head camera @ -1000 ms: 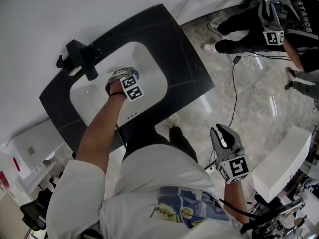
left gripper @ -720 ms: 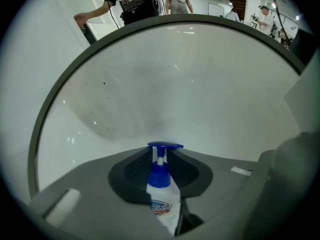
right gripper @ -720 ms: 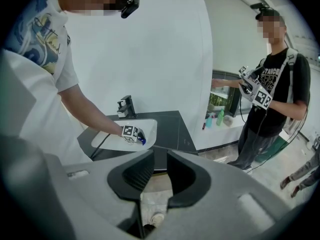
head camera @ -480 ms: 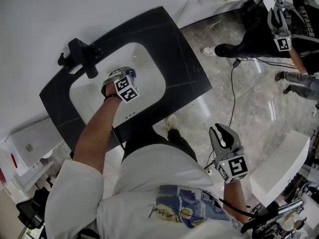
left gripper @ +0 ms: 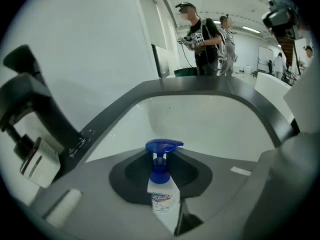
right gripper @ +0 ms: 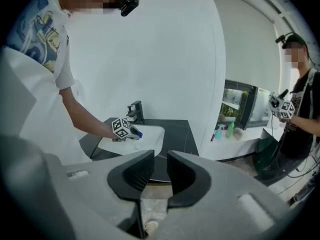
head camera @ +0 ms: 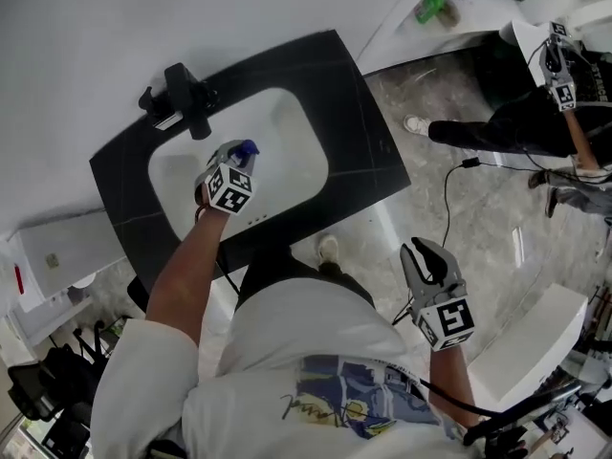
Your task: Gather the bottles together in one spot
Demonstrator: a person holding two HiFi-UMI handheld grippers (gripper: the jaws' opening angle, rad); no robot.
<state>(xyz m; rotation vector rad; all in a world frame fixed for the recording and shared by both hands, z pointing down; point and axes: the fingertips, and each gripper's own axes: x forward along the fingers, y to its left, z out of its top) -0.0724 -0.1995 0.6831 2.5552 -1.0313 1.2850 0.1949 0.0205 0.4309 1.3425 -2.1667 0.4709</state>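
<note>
A small white bottle with a blue pump top point(left gripper: 160, 182) stands upright between the jaws of my left gripper point(left gripper: 162, 196), which is shut on its body. These jaws have just been closing around it. From the head view the left gripper point(head camera: 234, 161) hangs over the white sink basin point(head camera: 292, 137), and the bottle's blue top point(head camera: 248, 147) pokes out past its tip. My right gripper point(head camera: 428, 259) is low at my right side, over the floor, its jaws a little apart with nothing between them point(right gripper: 159, 176). More bottles point(right gripper: 226, 130), one of them green point(head camera: 430, 8), stand on a white counter to the right.
A black faucet point(head camera: 186, 98) rises at the back of the basin, which is set in a black countertop point(head camera: 359, 113). Another person point(head camera: 535, 113) with grippers stands on the marble floor to the right. A black cable point(head camera: 448, 199) runs across the floor.
My left gripper has risen out of the basin with the bottle and rolled; the blue top now shows past it. The right gripper has stayed in place.
</note>
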